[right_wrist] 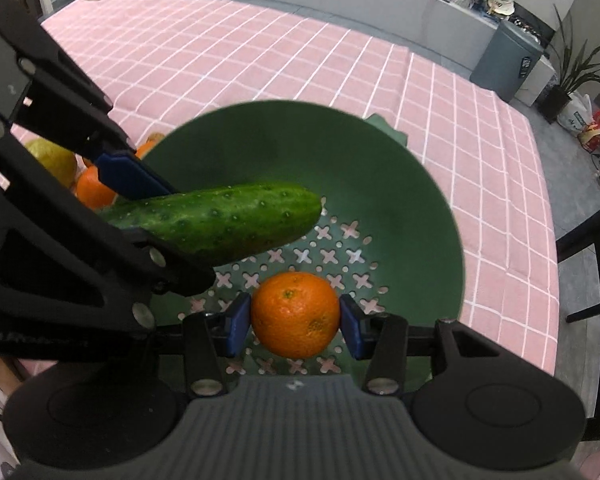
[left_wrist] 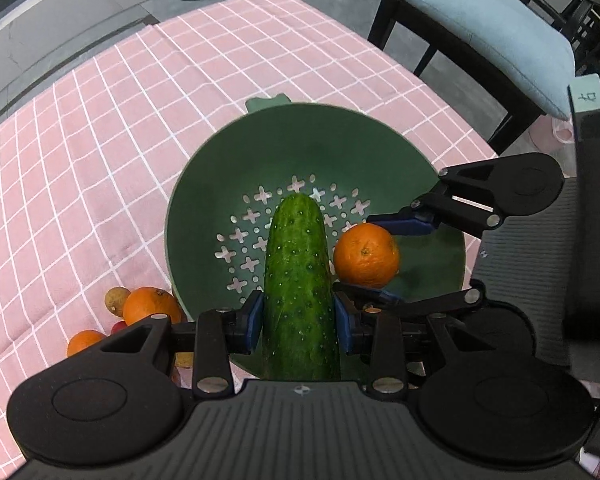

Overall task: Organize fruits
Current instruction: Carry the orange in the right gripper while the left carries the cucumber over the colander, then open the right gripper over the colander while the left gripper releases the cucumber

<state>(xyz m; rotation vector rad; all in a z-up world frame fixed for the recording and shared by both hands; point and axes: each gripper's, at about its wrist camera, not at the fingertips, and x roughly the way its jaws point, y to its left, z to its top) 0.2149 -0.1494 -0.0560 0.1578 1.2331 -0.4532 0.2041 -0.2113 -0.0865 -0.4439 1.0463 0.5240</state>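
Note:
My left gripper (left_wrist: 299, 320) is shut on a green cucumber (left_wrist: 300, 280) and holds it over the green colander (left_wrist: 228, 148). My right gripper (right_wrist: 295, 320) is shut on an orange (right_wrist: 295, 314), also held over the colander (right_wrist: 400, 184), just to the right of the cucumber. In the left wrist view the right gripper (left_wrist: 374, 256) comes in from the right with the orange (left_wrist: 366, 255). In the right wrist view the left gripper (right_wrist: 140, 204) comes in from the left with the cucumber (right_wrist: 220, 218). The colander's holed bottom shows nothing lying in it.
Loose fruit lies on the pink checked tablecloth (left_wrist: 100, 140) left of the colander: two oranges (left_wrist: 150, 304), a brownish fruit (left_wrist: 116, 300), and a yellow-green fruit (right_wrist: 54, 158). A chair with a blue cushion (left_wrist: 492, 24) stands beyond the table's right edge.

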